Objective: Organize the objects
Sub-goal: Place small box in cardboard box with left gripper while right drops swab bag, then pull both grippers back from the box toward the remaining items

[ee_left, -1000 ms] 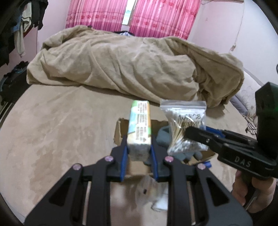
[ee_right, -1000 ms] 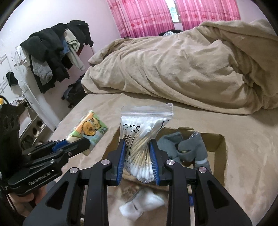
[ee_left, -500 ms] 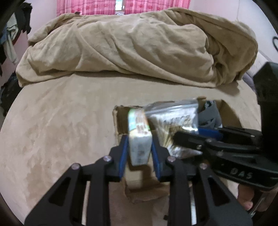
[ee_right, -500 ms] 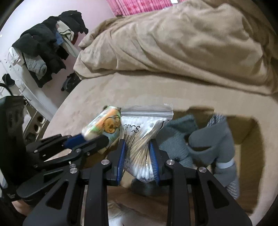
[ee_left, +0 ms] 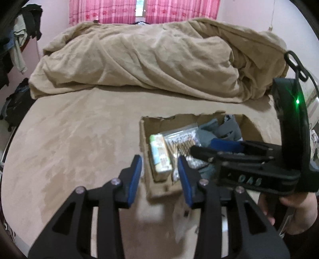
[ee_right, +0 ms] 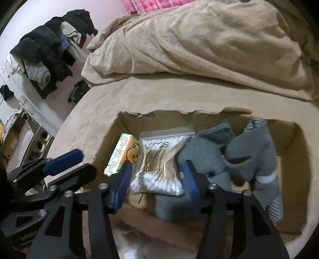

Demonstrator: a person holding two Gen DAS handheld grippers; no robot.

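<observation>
Clear zip bag of wooden-stemmed cotton swabs (ee_right: 159, 163) and small green-and-orange printed tissue pack (ee_right: 124, 152) lie side by side, touching, inside open brown cardboard box (ee_right: 293, 139) on tan bed (ee_left: 79, 129), grey knit socks (ee_right: 249, 151) beside them. Left gripper (ee_left: 159, 169) and right gripper (ee_right: 156, 169): jaws apart, holding nothing. Only the right wrist view shows the pack's cartoon bear; only the left shows the pink curtains (ee_left: 119, 10).
</observation>
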